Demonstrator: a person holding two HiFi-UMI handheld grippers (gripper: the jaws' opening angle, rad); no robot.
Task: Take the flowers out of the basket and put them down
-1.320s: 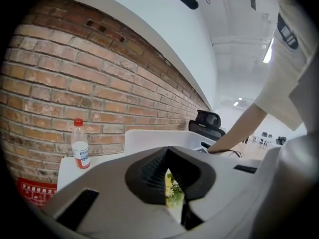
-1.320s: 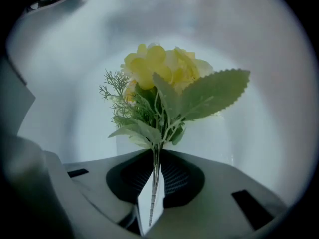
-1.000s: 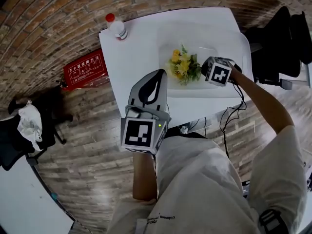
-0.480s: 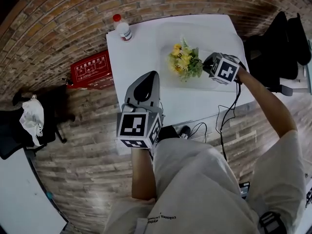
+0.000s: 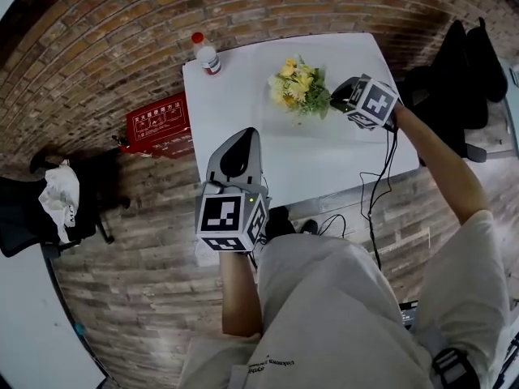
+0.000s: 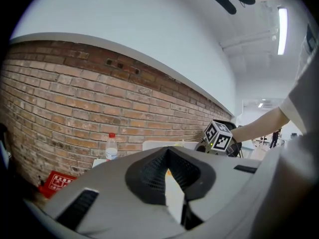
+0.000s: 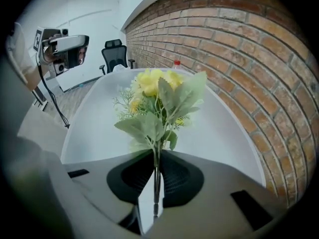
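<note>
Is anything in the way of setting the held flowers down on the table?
Nothing visible does. The right gripper holds the flowers over bare table; the bottle stands off at a far corner, the left gripper at the near edge.

A white bench [image 5: 243,96] stands against a brick wall [image 5: 122,23]. A clear bottle with a red cap [image 5: 204,53] stands upright at the bench's far left corner. At the foot of the wall, a red box with white print [image 5: 158,121] lies just beside the bench. A black office chair [image 5: 466,67] sits off the right end. Black cables [image 5: 381,193] hang over the near edge. Well to the left, a white cloth [image 5: 58,201] lies on something dark.
</note>
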